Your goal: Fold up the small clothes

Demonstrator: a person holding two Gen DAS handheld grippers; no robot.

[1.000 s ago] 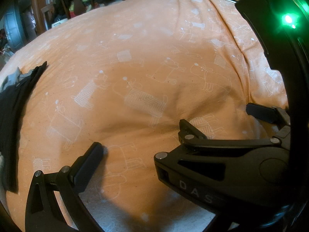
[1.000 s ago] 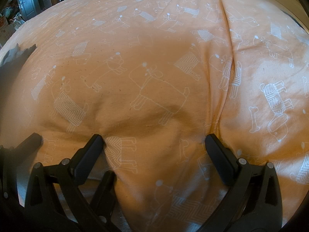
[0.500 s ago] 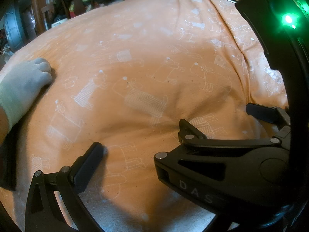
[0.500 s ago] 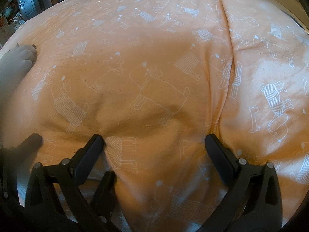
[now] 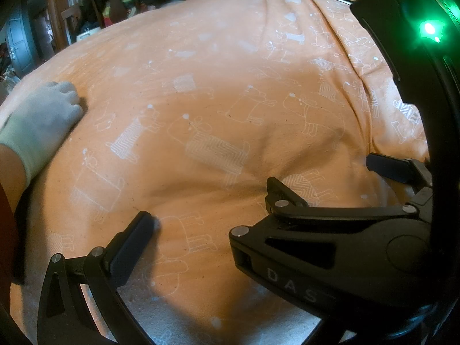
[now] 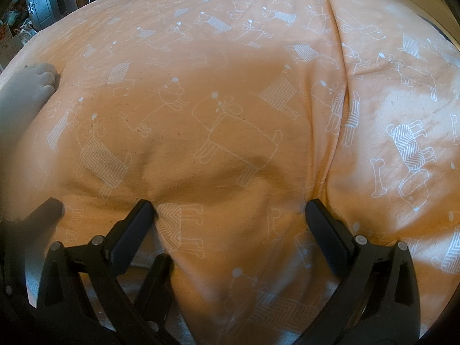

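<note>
Risk, near first: your left gripper (image 5: 218, 215) and right gripper (image 6: 230, 210) rest spread and empty on the duvet (image 6: 230, 100); closing here pinches bedding. No garment shows. A gloved hand (image 5: 43, 120) at far left invites collision.

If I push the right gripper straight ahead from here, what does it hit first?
Probably only the orange dog-print bedcover. The right gripper is open with nothing between its fingers, and the cloth bulges just ahead. The gloved hand lies far off to the left.
</note>
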